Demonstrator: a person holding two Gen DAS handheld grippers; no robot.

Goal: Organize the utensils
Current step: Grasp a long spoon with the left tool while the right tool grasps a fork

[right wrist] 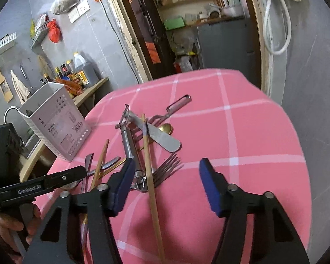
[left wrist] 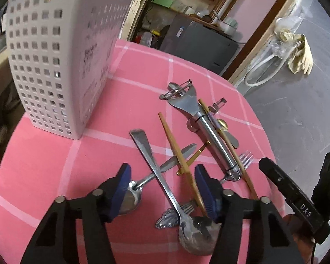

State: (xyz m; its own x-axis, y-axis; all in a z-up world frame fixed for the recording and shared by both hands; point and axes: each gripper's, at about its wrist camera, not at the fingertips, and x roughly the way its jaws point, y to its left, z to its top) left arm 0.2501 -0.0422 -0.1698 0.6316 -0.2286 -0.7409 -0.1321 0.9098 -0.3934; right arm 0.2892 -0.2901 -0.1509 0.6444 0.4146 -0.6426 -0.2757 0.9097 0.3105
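A pile of utensils lies on the pink checked tablecloth (left wrist: 44, 165). My left gripper (left wrist: 164, 186) is open low over the pile. The long steel spoon's (left wrist: 158, 171) handle and a wooden chopstick (left wrist: 182, 165) run between its blue pads without touching them. A second spoon's bowl (left wrist: 129, 198) lies by the left pad. My right gripper (right wrist: 167, 182) is also open, with another chopstick (right wrist: 150, 176) and a fork's (right wrist: 165, 171) tines between its pads. The steel peeler (right wrist: 129, 145) lies just past its left pad. A white perforated utensil holder (left wrist: 61, 61) stands upright at the back left.
A flat butter knife (right wrist: 165, 140), a gold spoon (right wrist: 166, 128) and a smaller peeler (right wrist: 178, 104) lie further back in the pile. The table's round edge (left wrist: 259, 118) drops to a grey floor on the right. A hand (right wrist: 11, 224) holds the left device.
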